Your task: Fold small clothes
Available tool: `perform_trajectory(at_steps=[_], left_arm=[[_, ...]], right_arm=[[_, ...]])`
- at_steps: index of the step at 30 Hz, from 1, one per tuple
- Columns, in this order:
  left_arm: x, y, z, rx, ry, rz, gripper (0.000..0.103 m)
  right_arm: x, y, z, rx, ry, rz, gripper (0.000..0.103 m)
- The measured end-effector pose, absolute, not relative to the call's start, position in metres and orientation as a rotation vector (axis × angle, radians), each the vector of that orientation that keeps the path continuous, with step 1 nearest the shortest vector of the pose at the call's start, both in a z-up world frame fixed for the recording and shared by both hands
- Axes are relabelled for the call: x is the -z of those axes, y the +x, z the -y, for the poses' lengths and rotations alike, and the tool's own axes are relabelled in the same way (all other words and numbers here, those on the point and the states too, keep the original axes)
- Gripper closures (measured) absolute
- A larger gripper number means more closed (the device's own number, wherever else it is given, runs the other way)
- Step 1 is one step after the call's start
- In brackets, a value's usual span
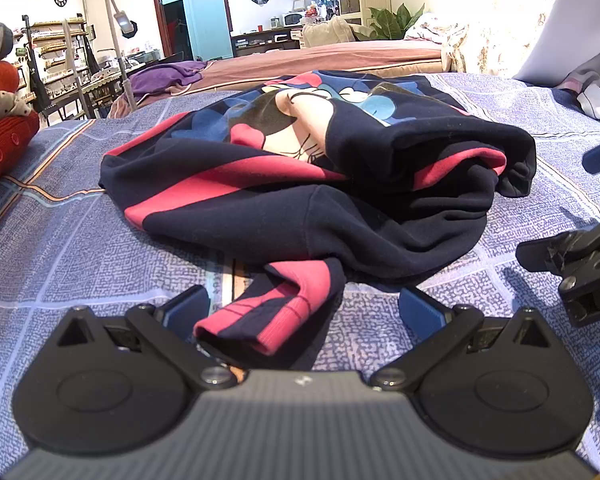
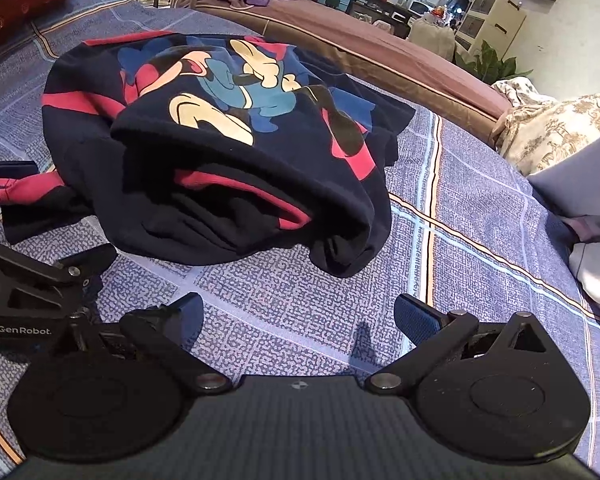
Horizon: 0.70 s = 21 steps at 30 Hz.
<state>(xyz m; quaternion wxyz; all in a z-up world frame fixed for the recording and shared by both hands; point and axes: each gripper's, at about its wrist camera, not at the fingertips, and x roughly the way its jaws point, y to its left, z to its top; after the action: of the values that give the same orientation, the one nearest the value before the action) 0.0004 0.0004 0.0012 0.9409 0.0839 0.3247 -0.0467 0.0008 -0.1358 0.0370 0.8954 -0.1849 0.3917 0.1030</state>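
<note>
Left wrist view: left gripper is sitting spread wide around the striped sleeve cuff, not pinching yet, probably lining up to tuck the sleeve in. One navy cartoon-print sweatshirt is lying bunched and half-folded on the blue patterned bedsheet. Right gripper is hovering spread over bare sheet just beside the sweatshirt hem, holding nothing. Count: one sweatshirt, two grippers, one loose sleeve showing.
</note>
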Motion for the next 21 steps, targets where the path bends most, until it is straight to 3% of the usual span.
perform_trajectory(at_steps=[21], left_arm=[[-0.001,0.0,0.0,0.095,0.171,-0.659,0.0]], right_arm=[[-0.051,0.002,0.126,-0.251,-0.467,-0.797,0.0]])
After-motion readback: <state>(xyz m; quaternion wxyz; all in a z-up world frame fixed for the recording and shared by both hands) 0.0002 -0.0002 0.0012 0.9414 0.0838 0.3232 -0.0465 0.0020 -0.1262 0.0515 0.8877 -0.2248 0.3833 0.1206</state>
